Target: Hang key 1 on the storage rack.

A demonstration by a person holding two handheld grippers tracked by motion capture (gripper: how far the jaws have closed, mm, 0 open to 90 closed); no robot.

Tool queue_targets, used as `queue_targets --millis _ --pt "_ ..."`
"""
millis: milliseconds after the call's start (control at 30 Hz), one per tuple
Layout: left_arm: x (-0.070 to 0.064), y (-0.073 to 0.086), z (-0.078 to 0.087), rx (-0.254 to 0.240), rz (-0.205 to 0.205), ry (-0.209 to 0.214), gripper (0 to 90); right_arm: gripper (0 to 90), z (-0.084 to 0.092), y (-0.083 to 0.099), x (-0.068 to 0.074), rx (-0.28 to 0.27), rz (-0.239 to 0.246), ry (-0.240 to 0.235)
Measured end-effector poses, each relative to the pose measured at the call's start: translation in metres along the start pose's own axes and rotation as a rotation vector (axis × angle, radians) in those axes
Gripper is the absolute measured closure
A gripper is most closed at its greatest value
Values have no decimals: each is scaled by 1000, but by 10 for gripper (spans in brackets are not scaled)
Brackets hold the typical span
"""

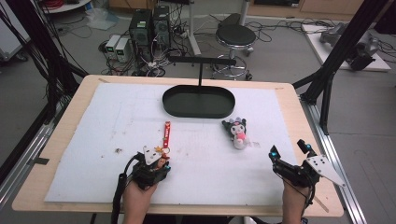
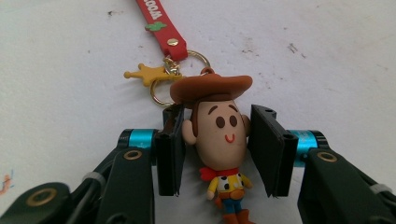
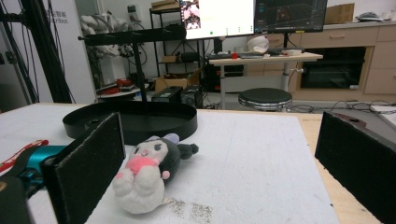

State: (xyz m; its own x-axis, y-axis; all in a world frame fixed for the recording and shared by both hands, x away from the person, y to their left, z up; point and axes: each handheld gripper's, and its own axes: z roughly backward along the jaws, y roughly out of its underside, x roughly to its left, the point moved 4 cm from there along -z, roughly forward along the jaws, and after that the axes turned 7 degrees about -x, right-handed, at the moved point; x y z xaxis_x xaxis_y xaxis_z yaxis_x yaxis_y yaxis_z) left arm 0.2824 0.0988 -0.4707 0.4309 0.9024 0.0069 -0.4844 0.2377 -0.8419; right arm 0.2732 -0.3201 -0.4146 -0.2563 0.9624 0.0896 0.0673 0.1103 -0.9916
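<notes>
A small cowboy figure keychain (image 2: 219, 135) with a brown hat lies on the white mat (image 1: 93, 140). Its red strap (image 1: 166, 133) runs away from me, and a gold star charm (image 2: 147, 73) hangs at the ring. My left gripper (image 1: 156, 164) is shut on the figure's head, one pad against each side, as the left gripper view (image 2: 217, 112) shows. A black, white and pink plush toy (image 1: 238, 131) lies to the right of centre. My right gripper (image 1: 288, 149) rests near the front right with its jaws wide apart; the plush (image 3: 147, 170) lies ahead of its left jaw, untouched.
A black oval tray (image 1: 173, 108) with a T-shaped stand (image 1: 201, 60) sits at the far middle of the mat; its wall (image 3: 140, 126) stands behind the plush. Wooden table edge (image 1: 308, 135) runs close to the right gripper. Beyond the table are a stool and computer boxes.
</notes>
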Motion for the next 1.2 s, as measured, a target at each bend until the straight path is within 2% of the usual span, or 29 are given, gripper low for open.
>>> queue_targets --millis 200,533,700,833,867,900,933,1100,1200 --pt "0 -2 4 -29 3 20 567 8 0 0 1 4 -1 -2" --pt "5 -12 16 -141 43 47 567 8 0 1 0 10 -4 2" --pt "7 -15 20 -175 47 55 566 8 0 1 0 8 1 0" --pt "8 -17 23 -206 46 51 566 8 0 2 0 9 1 1" --pt "8 -19 25 -241 51 52 567 8 0 2 0 8 2 0" --pt "8 -19 25 -241 51 52 566 8 0 2 0 9 0 0" --pt "10 -20 26 -263 50 51 567 8 0 2 -1 8 0 1" --pt "12 -22 26 -302 32 23 567 8 0 2 -1 7 3 0" --pt "12 -24 29 -363 15 14 567 8 0 2 -1 8 1 1"
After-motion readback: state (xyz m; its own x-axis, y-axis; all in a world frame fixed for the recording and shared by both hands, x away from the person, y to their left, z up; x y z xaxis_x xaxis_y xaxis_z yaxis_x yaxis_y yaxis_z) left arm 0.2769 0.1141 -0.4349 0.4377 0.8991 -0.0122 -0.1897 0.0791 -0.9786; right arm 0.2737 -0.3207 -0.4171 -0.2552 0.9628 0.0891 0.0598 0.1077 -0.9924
